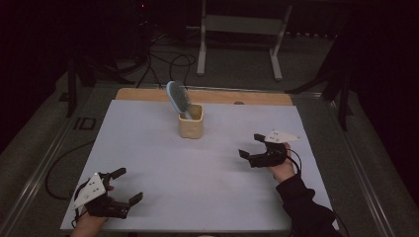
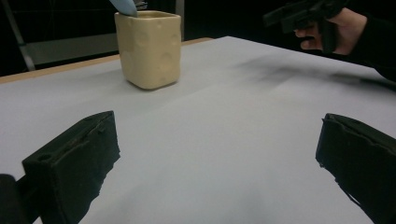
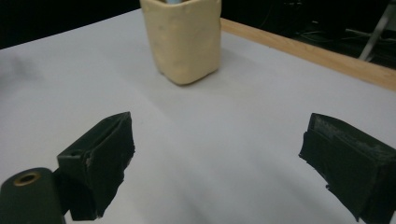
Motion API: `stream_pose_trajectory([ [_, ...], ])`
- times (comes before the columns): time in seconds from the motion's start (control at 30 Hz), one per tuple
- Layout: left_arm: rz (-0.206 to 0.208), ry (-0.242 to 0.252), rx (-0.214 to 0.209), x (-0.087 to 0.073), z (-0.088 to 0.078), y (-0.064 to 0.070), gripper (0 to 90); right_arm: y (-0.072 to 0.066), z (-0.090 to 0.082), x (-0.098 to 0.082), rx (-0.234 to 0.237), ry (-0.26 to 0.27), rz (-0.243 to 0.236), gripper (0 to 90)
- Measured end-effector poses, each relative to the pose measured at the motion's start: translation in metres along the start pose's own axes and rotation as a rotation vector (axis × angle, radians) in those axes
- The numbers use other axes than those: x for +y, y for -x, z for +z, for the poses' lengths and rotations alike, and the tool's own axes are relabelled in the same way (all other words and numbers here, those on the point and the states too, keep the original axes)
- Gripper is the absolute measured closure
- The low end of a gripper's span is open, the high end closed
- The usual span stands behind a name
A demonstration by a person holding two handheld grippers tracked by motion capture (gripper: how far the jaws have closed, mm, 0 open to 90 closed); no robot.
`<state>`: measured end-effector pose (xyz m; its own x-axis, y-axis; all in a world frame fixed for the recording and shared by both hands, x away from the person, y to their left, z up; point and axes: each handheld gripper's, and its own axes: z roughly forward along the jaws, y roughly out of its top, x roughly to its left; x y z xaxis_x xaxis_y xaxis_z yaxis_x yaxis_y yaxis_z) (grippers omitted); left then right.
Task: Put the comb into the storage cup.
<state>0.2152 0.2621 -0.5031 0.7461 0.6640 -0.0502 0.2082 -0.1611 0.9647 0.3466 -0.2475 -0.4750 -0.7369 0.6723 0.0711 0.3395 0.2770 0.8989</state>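
The pale yellow square ceramic cup [image 1: 190, 124] is standing upright on the white sheet covering the table [image 1: 148, 163], toward the far middle of the sheet, just short of the bare wooden edge strip [image 1: 207, 96]. A light blue hairbrush [image 1: 177, 98] is sitting in the cup, bristle head up and leaning to the left in the high view.

The left gripper [image 1: 126, 185] is resting at the near left corner of the sheet, jaws spread wide and holding nothing; the cup is lying well apart from it, ahead and to the right. In the left gripper view the cup [image 2: 148, 48] is appearing upper left beyond both jaws.

The right gripper [image 1: 251, 145] is sitting at the right side of the sheet, jaws also wide and gripping nothing, pointing left toward the cup. In the right gripper view the cup [image 3: 183, 39] is standing clear of both jaws, untouched.
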Motion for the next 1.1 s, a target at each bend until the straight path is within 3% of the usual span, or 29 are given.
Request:
stream_pose_trajectory([
  [0.5, 0.001, 0.000, 0.000, 0.000, 0.000, 0.000, 0.0, -0.017, -0.043, -0.032, -0.056, 0.003, 0.003, 8.8],
  [1.1, 0.005, -0.003, 0.000, 0.000, 0.001, 0.001, 0.0, -0.025, -0.065, -0.069, -0.104, -0.054, 0.049, 8.8],
])
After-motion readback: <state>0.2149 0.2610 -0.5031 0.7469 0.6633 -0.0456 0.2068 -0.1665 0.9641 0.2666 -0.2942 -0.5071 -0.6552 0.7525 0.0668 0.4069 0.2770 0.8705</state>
